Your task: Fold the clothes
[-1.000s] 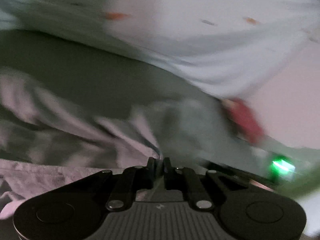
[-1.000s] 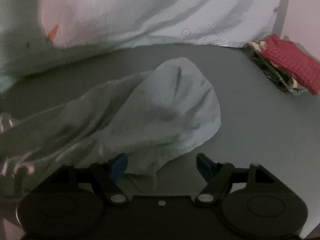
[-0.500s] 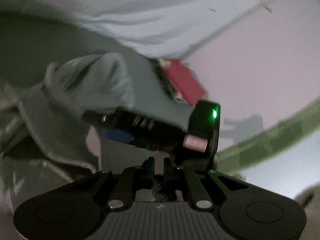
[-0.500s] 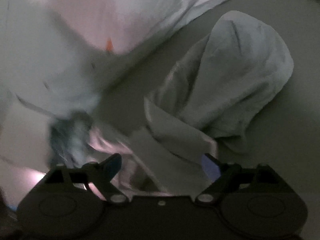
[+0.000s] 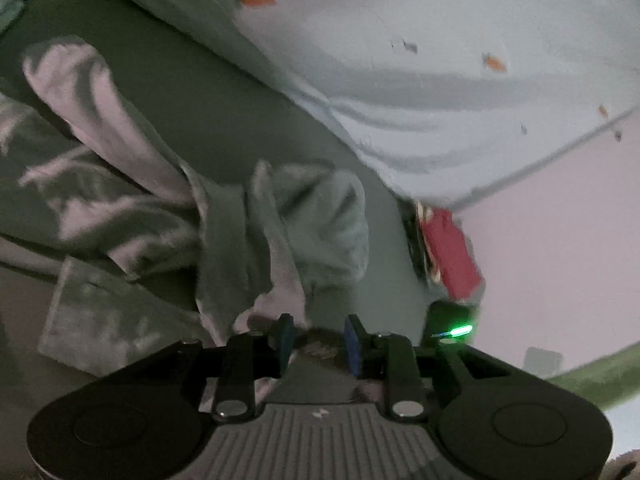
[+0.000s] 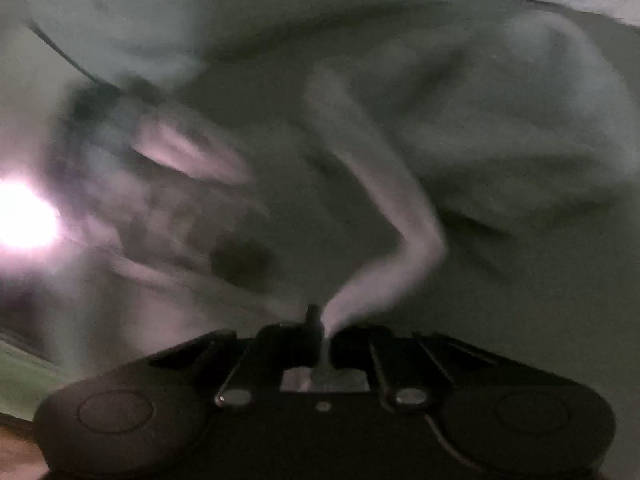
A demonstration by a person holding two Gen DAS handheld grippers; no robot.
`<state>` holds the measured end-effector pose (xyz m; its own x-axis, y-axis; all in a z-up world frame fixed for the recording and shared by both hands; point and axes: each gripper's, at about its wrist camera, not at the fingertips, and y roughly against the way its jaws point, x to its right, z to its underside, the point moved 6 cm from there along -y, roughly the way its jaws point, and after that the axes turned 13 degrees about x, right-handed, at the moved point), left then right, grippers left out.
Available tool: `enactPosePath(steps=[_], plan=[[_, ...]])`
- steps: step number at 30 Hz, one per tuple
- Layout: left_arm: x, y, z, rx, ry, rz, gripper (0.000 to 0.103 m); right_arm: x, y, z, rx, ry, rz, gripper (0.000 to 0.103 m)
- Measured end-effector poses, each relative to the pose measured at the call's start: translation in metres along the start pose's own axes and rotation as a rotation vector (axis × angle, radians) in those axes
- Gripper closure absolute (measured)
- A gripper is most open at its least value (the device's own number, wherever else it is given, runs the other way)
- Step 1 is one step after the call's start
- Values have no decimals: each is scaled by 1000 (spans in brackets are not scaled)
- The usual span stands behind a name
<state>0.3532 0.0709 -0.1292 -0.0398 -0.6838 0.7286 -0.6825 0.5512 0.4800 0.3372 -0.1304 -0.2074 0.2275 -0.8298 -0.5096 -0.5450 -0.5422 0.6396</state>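
On grey surface [image 5: 224,92], one crumpled garment [image 5: 304,220], one red folded stack [image 5: 450,252]

A dim room: a dark grey-green bed surface [image 5: 224,92] meets, along its far edge, a rumpled white sheet [image 5: 440,80] with small orange marks, a pale pinkish wall [image 5: 560,220] at right, and a bright light glare [image 6: 24,216] at left.

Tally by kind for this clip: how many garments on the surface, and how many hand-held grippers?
Loose grey-green garment, crumpled on the dark surface: 1
Folded red garment at the far edge: 1, atop a small pile too blurred to count
Hand-held grippers: 2, left hand-held gripper, right hand-held gripper
Total: 4
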Motion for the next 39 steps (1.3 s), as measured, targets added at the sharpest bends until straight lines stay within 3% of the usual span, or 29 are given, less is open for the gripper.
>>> enactPosePath(steps=[3, 6, 8, 10, 12, 13, 16, 20, 24, 28, 31, 34, 39], plan=[[-18, 13, -23, 74, 31, -10, 73, -44, 0, -70, 95, 33, -159, 99], [-38, 28, -45, 145, 58, -25, 71, -82, -2, -168, 281, 4, -279, 99], [-52, 35, -58, 178, 82, -29, 69, -94, -5, -237, 429, -120, -325, 98], [-69, 37, -69, 199, 108, -33, 65, -92, -17, -284, 527, -217, -324, 90], [-86, 34, -79, 197, 132, -46, 64, -85, -40, -316, 535, -253, -268, 39], [-94, 33, -84, 194, 139, -55, 64, -79, -53, -319, 502, -258, -210, 35], [-115, 28, -99, 189, 121, -85, 56, -59, -84, -303, 401, -244, -82, 35], [-140, 13, -113, 165, 26, -176, 49, -10, -103, -232, 290, -228, 104, 35], [-154, -16, -117, 84, -128, -312, 47, 47, -78, -150, 254, -391, 283, 35], [-132, -54, -101, -39, -322, -258, 33, 98, -22, -87, 261, -534, 448, 34], [-100, -86, -78, -102, -450, -201, 33, 139, 19, -55, 287, -644, 556, 34], [-66, -118, -54, -157, -571, -144, 33, 172, 34, -43, 351, -745, 587, 30], [-10, -171, -12, -249, -772, -46, 26, 203, 12, -48, 387, -770, 585, 32]])
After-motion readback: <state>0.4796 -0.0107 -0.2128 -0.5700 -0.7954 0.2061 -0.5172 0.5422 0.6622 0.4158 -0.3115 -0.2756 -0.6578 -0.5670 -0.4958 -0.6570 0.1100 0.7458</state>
